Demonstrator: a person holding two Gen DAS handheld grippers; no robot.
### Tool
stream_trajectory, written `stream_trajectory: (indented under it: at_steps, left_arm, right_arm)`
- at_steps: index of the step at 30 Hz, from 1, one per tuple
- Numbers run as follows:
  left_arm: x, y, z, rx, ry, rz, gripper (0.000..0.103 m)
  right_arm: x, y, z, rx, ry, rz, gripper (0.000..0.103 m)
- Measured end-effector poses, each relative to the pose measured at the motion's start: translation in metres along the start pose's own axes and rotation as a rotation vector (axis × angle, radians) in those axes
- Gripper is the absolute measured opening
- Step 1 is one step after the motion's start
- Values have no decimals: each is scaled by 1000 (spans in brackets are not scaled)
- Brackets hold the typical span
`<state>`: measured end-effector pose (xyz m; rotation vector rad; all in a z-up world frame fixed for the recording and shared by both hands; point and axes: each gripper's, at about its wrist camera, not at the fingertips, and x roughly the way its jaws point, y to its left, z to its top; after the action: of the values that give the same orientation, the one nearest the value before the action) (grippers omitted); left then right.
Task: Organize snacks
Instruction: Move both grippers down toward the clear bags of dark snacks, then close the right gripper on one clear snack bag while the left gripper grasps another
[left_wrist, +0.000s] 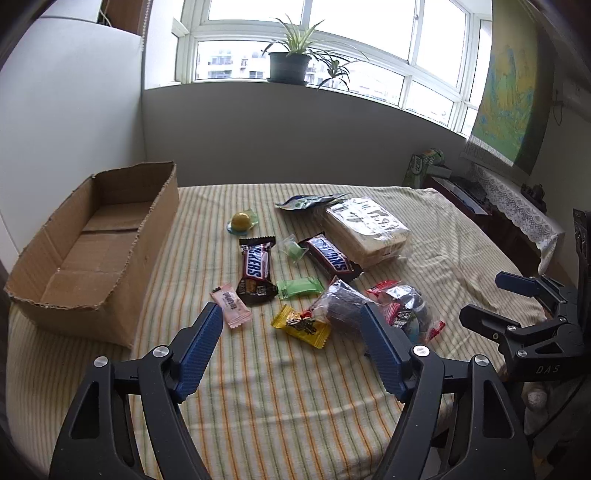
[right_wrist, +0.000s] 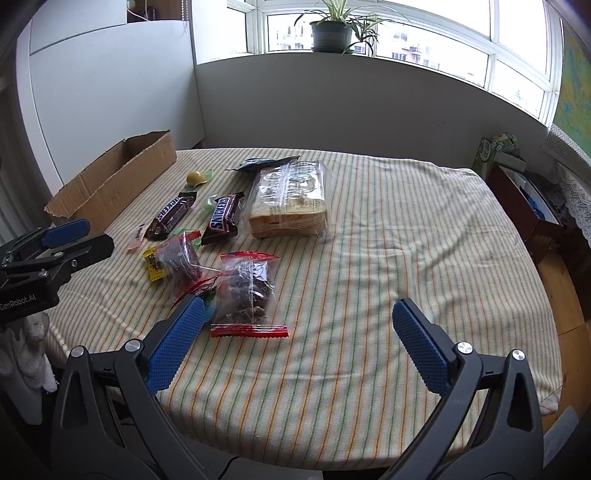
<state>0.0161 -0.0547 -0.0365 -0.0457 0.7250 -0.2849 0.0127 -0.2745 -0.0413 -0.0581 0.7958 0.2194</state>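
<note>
Snacks lie scattered on a striped tablecloth (left_wrist: 258, 387). Among them are two Snickers bars (left_wrist: 255, 267) (left_wrist: 332, 258), a bagged loaf of bread (left_wrist: 369, 229), a yellow candy (left_wrist: 301, 326), a pink candy (left_wrist: 231, 304), a green candy (left_wrist: 299, 288) and a yellow jelly cup (left_wrist: 240, 221). There are also two clear bags of dark snacks (right_wrist: 177, 258) (right_wrist: 245, 288). An empty cardboard box (left_wrist: 147, 266) stands at the left. My left gripper (left_wrist: 291, 314) hangs open just above the yellow candy, holding nothing. My right gripper (right_wrist: 298, 302) is open over bare cloth, right of the red-edged bag.
A blue-green packet (left_wrist: 306, 201) lies behind the bread. A low cabinet (right_wrist: 524, 206) with a green carton (right_wrist: 493, 151) stands right of the table. White walls close the far and left sides. A potted plant (left_wrist: 290, 61) sits on the windowsill. The cloth's right half (right_wrist: 406, 221) is bare.
</note>
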Motion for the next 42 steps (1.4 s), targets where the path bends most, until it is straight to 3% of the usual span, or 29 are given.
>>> stream_trajectory:
  at_steps: [3, 9, 18, 21, 26, 36, 42]
  left_arm:
    - [8, -8, -2, 0, 31, -29, 70]
    - [22, -15, 0, -30, 90, -97, 63]
    - [48, -19, 4, -73, 181, -153, 60]
    - [56, -19, 7, -79, 199, -153, 60]
    - [65, -25, 7, -51, 216, -139, 52]
    - [68, -26, 9, -4, 194, -65, 51]
    - [77, -20, 13, -27, 220, -83, 51]
  right_arm:
    - [11, 1, 0, 10, 34, 49, 103]
    - [32, -8, 2, 76, 112, 140, 94]
    - [57, -16, 3, 113, 173, 199, 79]
    - [60, -19, 5, 111, 170, 193, 78]
    - [65, -26, 9, 102, 177, 163, 67]
    - [78, -22, 17, 62, 189, 159, 67]
    - [91, -19, 24, 44, 200, 161, 67]
